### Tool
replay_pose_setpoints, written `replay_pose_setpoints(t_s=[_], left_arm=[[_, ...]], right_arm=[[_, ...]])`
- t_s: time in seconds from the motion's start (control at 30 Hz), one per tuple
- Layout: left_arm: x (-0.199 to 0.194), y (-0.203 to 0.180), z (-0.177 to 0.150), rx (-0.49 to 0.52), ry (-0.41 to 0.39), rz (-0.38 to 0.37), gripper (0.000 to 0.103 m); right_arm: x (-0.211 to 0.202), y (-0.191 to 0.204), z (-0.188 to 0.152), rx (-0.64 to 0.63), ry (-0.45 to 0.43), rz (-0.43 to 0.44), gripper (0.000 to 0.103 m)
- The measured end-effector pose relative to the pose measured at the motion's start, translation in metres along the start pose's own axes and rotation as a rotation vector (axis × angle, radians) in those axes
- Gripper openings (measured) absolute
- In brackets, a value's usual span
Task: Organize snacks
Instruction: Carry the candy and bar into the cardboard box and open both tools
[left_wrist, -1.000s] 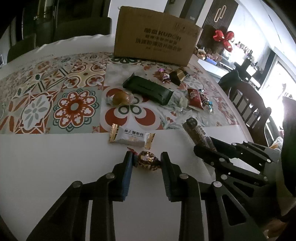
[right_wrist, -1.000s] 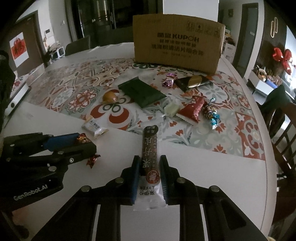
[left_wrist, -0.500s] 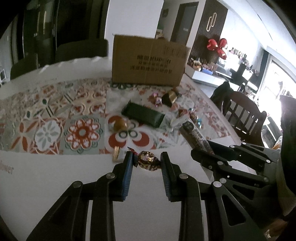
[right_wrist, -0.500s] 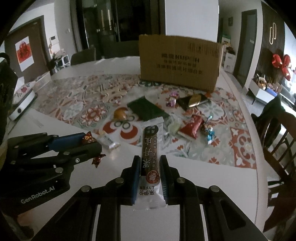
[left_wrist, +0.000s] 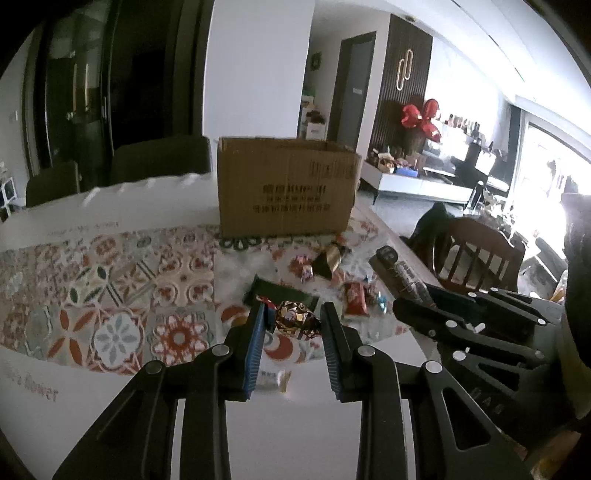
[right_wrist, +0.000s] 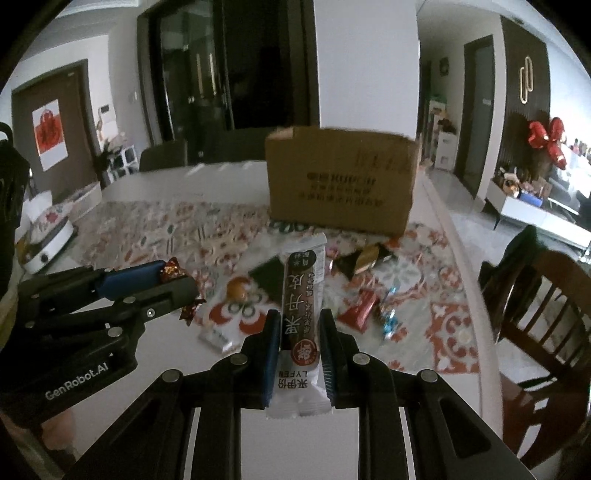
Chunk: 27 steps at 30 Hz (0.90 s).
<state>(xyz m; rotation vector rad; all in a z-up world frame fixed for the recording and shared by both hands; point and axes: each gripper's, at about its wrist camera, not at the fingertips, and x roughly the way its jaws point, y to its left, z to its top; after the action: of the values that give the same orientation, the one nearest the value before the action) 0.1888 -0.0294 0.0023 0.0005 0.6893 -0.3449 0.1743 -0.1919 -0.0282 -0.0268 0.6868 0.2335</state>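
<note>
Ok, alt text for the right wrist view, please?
The right claw grips a long brown-and-white snack bar packet above a table with a patterned floral mat. The left claw holds a foil-wrapped candy; behind loose snacks stands a brown cardboard box.

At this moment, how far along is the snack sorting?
Done: nothing visibly; the inside of the cardboard box is hidden. In hand: the left gripper is shut on a foil-wrapped candy, the right gripper on a long brown snack bar, both clear of the table. Left: the dark green packet, red packet, black-and-gold packet, round golden sweet and small white packet.
</note>
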Motion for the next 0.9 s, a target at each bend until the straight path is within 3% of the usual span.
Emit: replay_pose_setpoints(t_s=[0.33,0.9], left_arm=[[-0.008,-0.002,0.039,0.036,-0.088,0.017,0.030],[0.012,0.000,0.117,0.060,-0.174,0.022,0.030]], right_arm=[[-0.014,-0.016,0.037,0.025,-0.106,-0.025,0.022],[-0.004,-0.047,0.102,0.097,-0.181,0.001,0.022]])
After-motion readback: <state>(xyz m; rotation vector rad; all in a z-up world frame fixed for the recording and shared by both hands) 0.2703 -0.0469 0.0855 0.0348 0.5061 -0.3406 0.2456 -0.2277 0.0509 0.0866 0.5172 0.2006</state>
